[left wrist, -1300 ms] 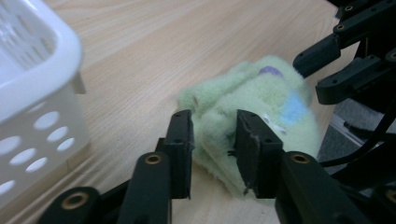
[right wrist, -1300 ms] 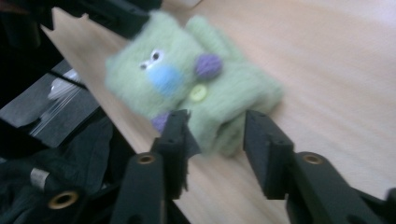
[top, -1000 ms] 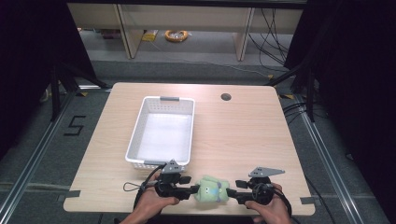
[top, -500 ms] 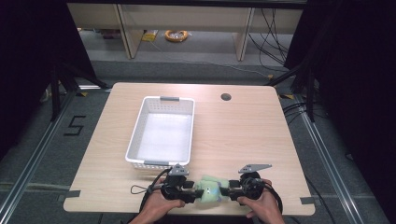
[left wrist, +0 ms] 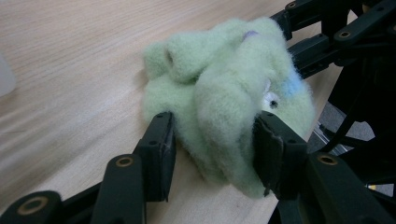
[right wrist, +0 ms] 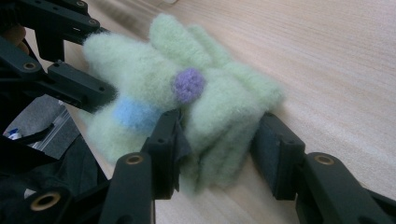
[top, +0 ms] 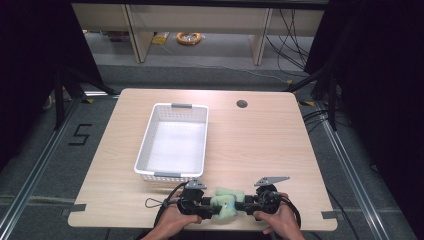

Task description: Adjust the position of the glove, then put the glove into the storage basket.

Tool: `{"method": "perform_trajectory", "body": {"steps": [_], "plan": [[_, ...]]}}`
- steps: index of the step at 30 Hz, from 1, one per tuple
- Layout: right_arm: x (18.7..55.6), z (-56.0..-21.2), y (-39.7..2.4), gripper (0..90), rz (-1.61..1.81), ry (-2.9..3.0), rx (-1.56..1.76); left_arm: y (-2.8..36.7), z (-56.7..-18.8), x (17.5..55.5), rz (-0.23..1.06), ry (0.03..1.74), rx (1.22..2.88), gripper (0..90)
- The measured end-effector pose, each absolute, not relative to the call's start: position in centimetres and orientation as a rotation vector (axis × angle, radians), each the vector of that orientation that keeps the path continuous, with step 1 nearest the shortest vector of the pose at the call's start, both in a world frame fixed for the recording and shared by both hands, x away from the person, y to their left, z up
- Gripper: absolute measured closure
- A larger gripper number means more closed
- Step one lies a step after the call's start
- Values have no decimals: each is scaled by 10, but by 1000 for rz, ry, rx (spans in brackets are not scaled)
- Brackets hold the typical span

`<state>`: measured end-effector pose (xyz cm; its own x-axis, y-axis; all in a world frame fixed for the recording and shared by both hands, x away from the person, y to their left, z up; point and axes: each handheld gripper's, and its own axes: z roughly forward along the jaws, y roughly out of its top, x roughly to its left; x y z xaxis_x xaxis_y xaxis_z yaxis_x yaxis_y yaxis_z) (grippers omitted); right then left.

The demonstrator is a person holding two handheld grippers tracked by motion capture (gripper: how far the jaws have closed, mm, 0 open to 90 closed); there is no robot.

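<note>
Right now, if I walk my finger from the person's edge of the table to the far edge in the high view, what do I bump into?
Fluffy green toy gripped between the two tongs, then the white basket, then the dark round hole in the table.

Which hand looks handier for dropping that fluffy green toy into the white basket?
Probably the left. Both the left gripper and right gripper pinch the green toy, their jaws just closing on it, but the left sits nearer the white basket.
</note>
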<state>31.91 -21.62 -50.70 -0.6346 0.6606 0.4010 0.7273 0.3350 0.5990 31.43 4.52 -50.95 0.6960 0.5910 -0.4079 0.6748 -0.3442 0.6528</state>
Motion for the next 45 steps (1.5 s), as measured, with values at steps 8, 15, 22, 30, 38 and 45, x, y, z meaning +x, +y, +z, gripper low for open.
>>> {"method": "perform_trajectory", "body": {"steps": [8,15,22,30,38,45], "plan": [[320,-510,-219,629,-1208,-2467,-1271,46,-513,318,-200,991,2010,573],[318,-509,-220,674,-1209,-2469,-1276,46,-513,316,-194,980,2000,691],[315,-507,-218,707,-1223,-2446,-1297,47,-511,315,-187,983,2002,729],[314,-505,-220,716,-1252,-2479,-1274,49,-508,314,-196,965,1985,755],[313,-496,-221,721,-1309,-2471,-1247,53,-503,315,-226,950,1973,762],[309,-483,-215,721,-1311,-2449,-1239,59,-494,312,-223,940,1951,762]]}}
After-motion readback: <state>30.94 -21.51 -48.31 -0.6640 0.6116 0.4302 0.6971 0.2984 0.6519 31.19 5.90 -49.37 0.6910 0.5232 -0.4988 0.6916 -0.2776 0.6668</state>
